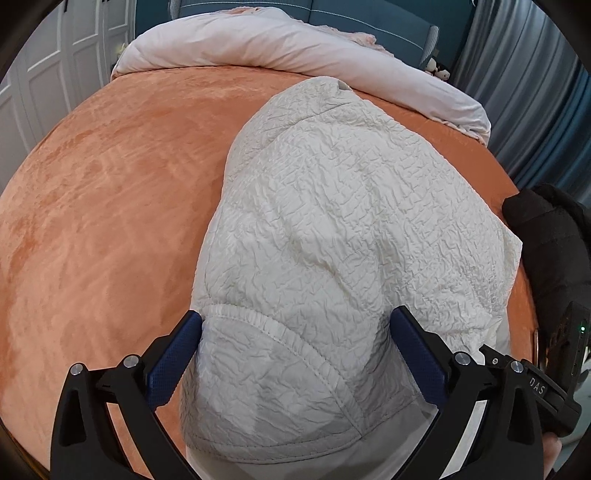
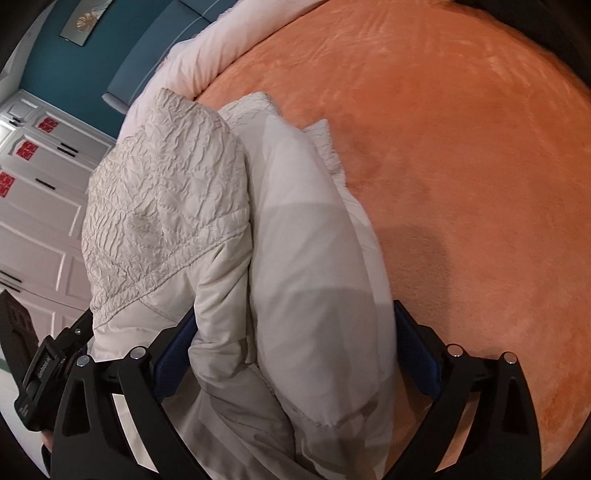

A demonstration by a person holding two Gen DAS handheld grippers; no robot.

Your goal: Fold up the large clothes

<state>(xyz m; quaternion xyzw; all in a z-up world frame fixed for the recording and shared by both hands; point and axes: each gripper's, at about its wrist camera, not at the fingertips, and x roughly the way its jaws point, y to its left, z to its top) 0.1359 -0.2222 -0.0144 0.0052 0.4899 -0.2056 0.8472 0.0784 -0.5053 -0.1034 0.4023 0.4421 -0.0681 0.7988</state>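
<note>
Crinkled cream fabric covers the outside of the coat (image 1: 332,221), a puffy, quilted garment with a gathered seam and a smooth pale lining. It lies bunched lengthwise on the bed (image 1: 103,192), whose cover is orange and velvety. A white duvet (image 1: 258,44) is rolled along the far edge, before a teal headboard (image 1: 369,18).

The left gripper (image 1: 295,350) has its blue-padded fingers (image 1: 173,358) spread wide, clasping a thick fold of the coat near the seam, both pads pressed against the cloth. The right gripper (image 2: 295,350) is likewise spread wide around a fat roll of smooth lining, grasping it between its fingers (image 2: 417,350). White panelled wardrobe doors (image 2: 33,206) carry red stickers.
</note>
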